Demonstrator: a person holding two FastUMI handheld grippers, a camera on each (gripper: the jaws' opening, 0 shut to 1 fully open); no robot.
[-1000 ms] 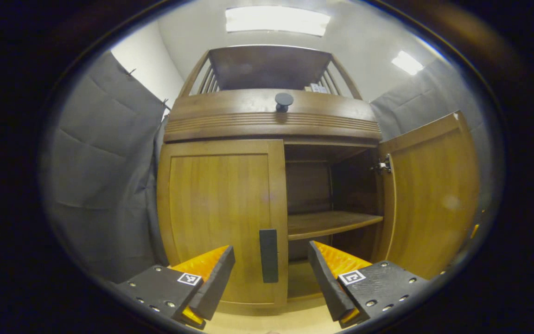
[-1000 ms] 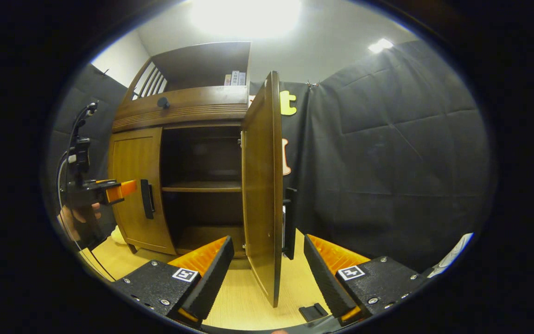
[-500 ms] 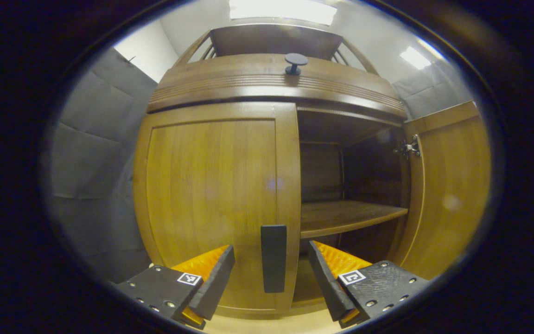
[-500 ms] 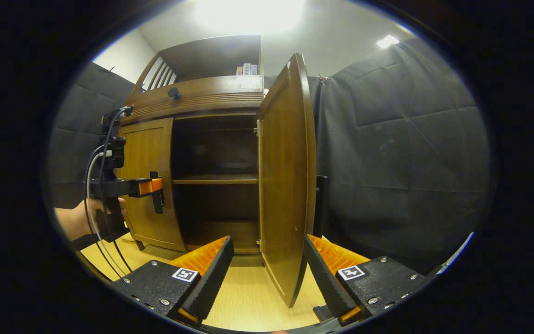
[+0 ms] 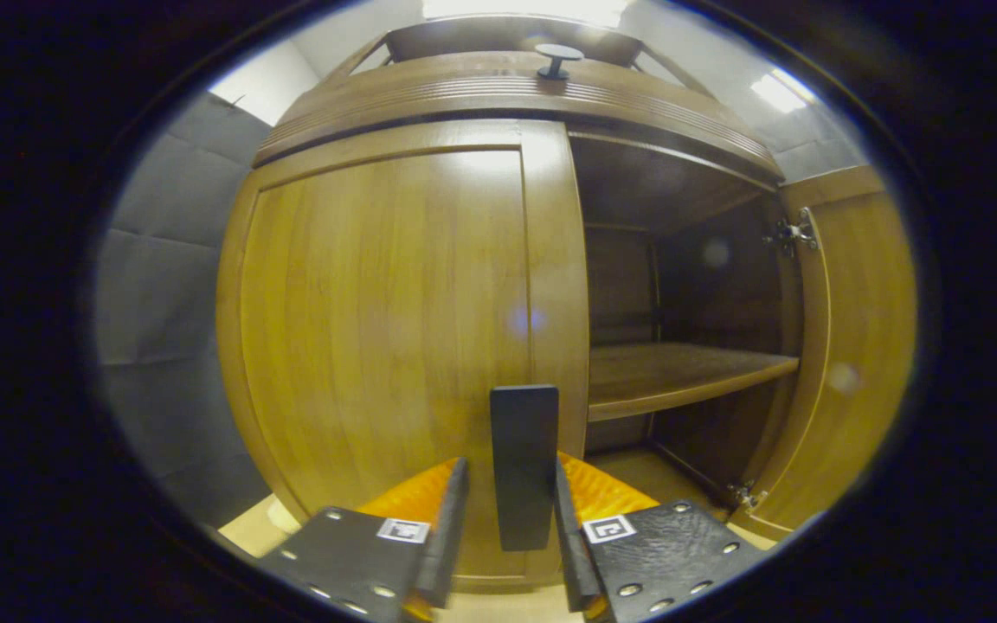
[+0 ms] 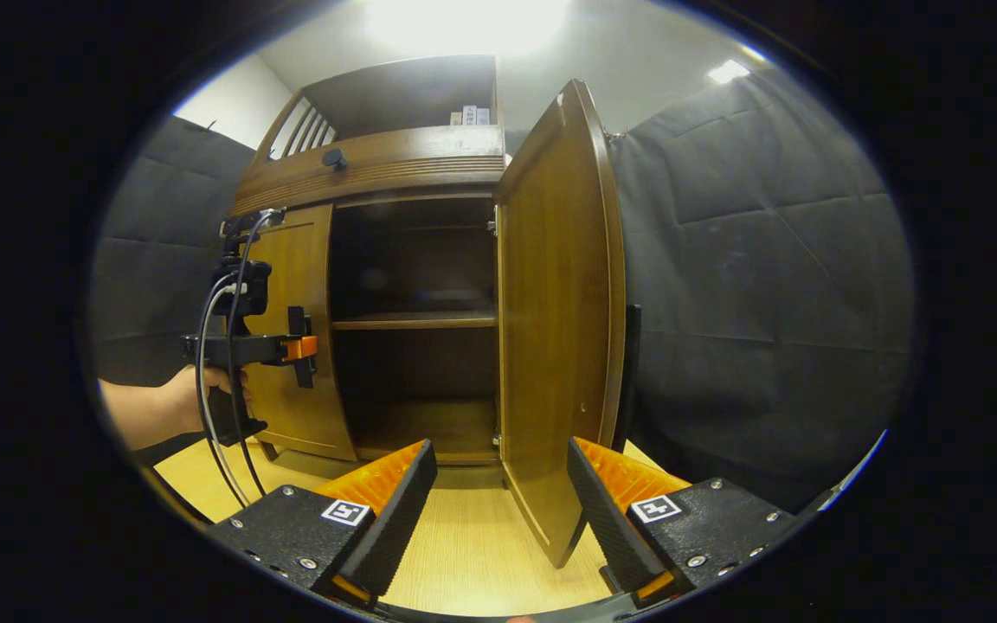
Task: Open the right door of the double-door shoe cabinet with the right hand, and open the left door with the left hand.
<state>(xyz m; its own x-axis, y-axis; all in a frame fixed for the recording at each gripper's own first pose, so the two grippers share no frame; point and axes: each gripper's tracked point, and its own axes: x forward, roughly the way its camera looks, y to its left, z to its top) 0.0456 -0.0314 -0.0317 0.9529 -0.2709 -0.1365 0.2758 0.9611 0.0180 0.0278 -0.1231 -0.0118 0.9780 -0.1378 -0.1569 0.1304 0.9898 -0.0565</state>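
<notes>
Right tongs (image 6: 498, 510) spread wide, holding nothing — right door (image 6: 555, 320) swung open just beyond them. Far left, left tongs (image 6: 299, 348) sit at the left door (image 6: 291, 285) handle (image 6: 298, 333), door closed. Shelf (image 6: 412, 321) bare — wood floor (image 6: 455, 562) below.

Each tool has two wedge-shaped fingers on black textured blocks studded with small silver screws, and each block carries a small square black-and-white marker. On the left tool (image 5: 509, 536) and the right tool (image 6: 501, 510) the inner faces are ribbed. Seen from afar, the left tool (image 6: 295, 348) carries a black camera mount with white and black cables looping down past the person's hand (image 6: 196, 394).
</notes>
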